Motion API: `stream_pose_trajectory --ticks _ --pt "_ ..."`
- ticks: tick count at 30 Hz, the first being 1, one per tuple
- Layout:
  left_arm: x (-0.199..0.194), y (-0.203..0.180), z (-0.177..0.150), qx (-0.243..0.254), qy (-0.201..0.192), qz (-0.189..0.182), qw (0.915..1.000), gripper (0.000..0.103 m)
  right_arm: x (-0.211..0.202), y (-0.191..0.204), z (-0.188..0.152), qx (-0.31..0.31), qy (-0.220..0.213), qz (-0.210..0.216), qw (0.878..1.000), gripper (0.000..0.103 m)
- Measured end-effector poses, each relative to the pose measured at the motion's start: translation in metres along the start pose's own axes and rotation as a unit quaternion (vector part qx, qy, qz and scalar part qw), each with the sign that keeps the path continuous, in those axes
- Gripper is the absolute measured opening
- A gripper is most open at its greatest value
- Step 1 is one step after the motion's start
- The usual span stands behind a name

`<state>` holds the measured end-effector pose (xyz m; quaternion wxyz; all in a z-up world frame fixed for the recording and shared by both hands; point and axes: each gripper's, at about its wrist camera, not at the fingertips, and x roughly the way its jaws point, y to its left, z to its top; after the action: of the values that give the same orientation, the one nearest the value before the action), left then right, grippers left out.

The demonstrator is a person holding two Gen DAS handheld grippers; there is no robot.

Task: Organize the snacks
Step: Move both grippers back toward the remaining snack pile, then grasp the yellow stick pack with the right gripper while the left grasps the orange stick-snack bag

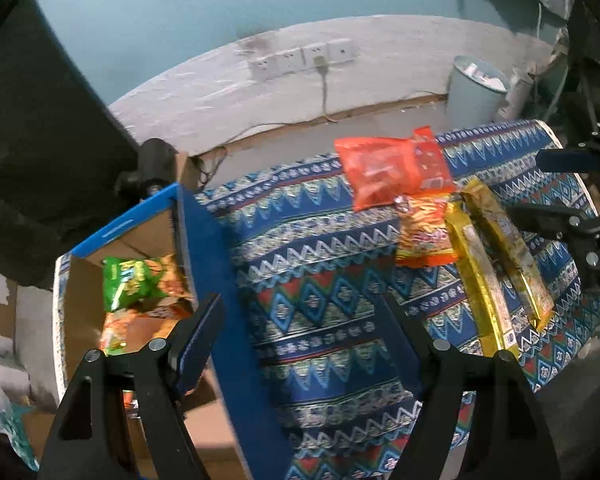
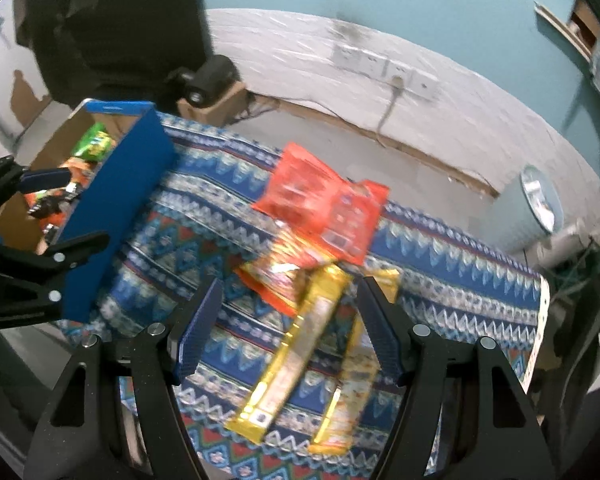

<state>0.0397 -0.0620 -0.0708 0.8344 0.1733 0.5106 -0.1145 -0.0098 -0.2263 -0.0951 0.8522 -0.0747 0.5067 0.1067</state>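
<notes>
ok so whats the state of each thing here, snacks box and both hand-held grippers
left hand-held gripper: open, empty, above the cloth beside the box
right hand-held gripper: open, empty, over the gold packs
cardboard box: open, snacks already inside
green bag: lying in the box
red bag: on the cloth, overlapping the orange bag
orange bag: on the cloth
two gold packs: flat on the cloth, side by side
bin: upright, no lid
</notes>
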Motion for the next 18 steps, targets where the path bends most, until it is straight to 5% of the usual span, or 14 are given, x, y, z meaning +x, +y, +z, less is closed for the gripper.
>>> stream_pose_trajectory --ticks 18 --pt "0.042 -0.061 -0.007 0.069 0.034 -0.016 0.9969 0.078 0.066 -0.069 -0.063 0.072 0.085 -0.032 0.993 0.070"
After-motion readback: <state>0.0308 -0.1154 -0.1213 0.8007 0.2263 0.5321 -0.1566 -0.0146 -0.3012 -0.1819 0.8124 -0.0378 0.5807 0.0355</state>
